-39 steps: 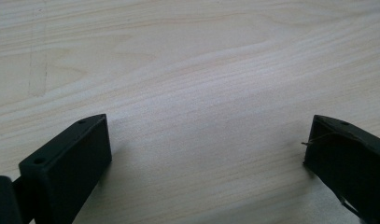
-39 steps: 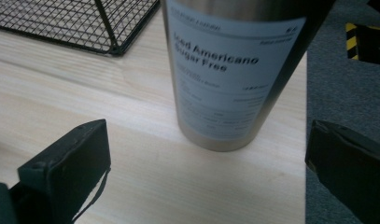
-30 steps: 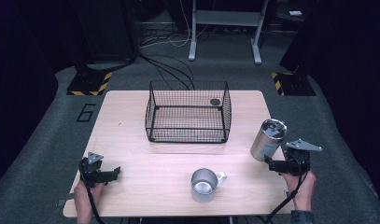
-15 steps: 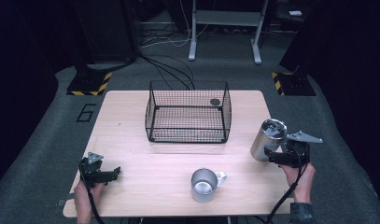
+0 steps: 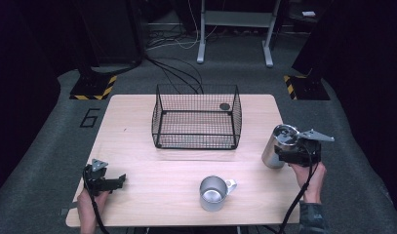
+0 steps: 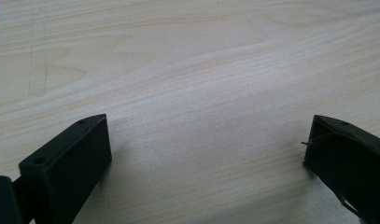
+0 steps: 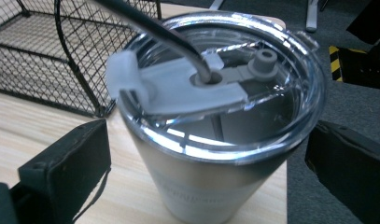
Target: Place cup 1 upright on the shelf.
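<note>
**Kid:** What just changed?

**Helper:** The right claw (image 5: 289, 152) has moved in closer to the steel tumbler (image 5: 279, 145). A moment ago it sat a bit to the side of it. Now its jaws stand one on each side of the tumbler, spread wide and not squeezing yet.

**Kid:** Where is the tumbler?

**Helper:** It stands on the tabletop (image 5: 137, 131), to the right of the wire basket (image 5: 197, 117) and a little nearer to the person. It has a clear lid (image 7: 225, 84).

**Kid:** So what does that mean?

**Helper:** I think the claw is about to grab the tumbler. It has not lifted it.

**Kid:** And the other claw?

**Helper:** The left claw (image 5: 104, 179) has not moved. It is open over bare wood, far to the left of the basket and nearer the person.

**Kid:** Any words to read?

**Helper:** There is faint writing low on the tumbler, too blurry to read. A "6" (image 5: 90, 117) is marked on the floor left of the basket.

**Kid:** And the mug (image 5: 214, 193)?

**Helper:** It sits in front of the basket, untouched.
</note>
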Motion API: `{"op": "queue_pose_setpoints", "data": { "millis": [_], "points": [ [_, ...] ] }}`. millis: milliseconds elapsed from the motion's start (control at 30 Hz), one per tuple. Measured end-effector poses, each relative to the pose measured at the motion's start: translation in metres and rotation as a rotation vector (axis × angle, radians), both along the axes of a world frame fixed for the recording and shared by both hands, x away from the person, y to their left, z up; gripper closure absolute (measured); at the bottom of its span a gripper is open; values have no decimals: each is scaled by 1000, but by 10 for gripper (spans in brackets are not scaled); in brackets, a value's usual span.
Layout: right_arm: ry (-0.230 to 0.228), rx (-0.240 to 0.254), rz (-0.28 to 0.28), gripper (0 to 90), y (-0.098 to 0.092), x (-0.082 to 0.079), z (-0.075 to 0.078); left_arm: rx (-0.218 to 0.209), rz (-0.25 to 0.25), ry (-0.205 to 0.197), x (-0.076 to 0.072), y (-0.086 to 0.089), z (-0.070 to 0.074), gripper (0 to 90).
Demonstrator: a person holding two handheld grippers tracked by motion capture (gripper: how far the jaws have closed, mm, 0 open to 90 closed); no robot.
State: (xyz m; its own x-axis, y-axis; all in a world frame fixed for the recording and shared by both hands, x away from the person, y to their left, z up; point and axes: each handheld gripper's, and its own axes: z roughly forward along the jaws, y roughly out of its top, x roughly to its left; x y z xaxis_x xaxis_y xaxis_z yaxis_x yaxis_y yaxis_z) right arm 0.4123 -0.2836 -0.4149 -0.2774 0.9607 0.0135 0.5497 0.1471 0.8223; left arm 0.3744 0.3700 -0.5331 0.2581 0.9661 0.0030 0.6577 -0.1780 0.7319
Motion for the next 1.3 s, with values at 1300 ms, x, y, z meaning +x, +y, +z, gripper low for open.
{"op": "queue_pose_setpoints", "data": {
  "millis": [1300],
  "points": [
    [-56,12,-5,35,5,18,-2,-2,0,0,0,0,0,3]
  ]
}}
